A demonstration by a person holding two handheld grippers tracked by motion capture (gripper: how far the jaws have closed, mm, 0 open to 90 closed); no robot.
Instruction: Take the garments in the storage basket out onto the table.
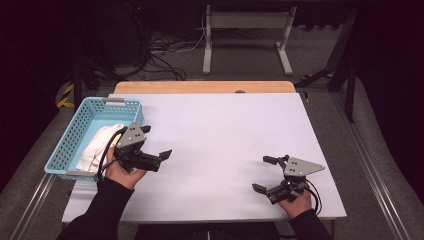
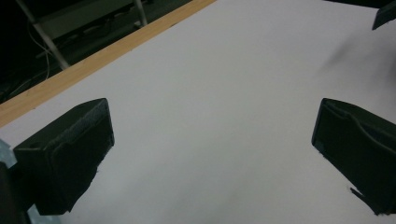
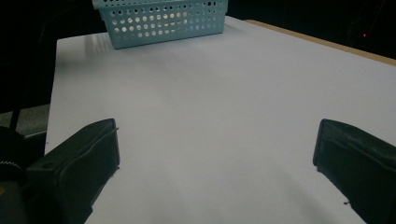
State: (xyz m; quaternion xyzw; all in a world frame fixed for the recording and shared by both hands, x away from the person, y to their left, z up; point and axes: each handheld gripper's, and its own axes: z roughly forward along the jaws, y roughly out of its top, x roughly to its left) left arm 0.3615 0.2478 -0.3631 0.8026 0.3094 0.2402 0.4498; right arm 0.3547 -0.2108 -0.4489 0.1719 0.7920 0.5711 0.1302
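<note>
One blue basket (image 1: 70,145) at the bench's (image 1: 225,140) left edge holds white cloth (image 1: 97,145); left gripper (image 1: 155,142) and right gripper (image 1: 262,174) hover, fingers apart.

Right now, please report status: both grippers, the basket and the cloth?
Left gripper open, empty, beside blue basket. Right gripper open, empty, over bare table. White cloth lies in basket. Nothing in the way.

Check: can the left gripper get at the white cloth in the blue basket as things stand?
Probably yes. The left gripper is open, holds nothing and sits just beside the blue basket. The white cloth lies uncovered in the open-topped basket; only the basket's near wall stands between.
</note>
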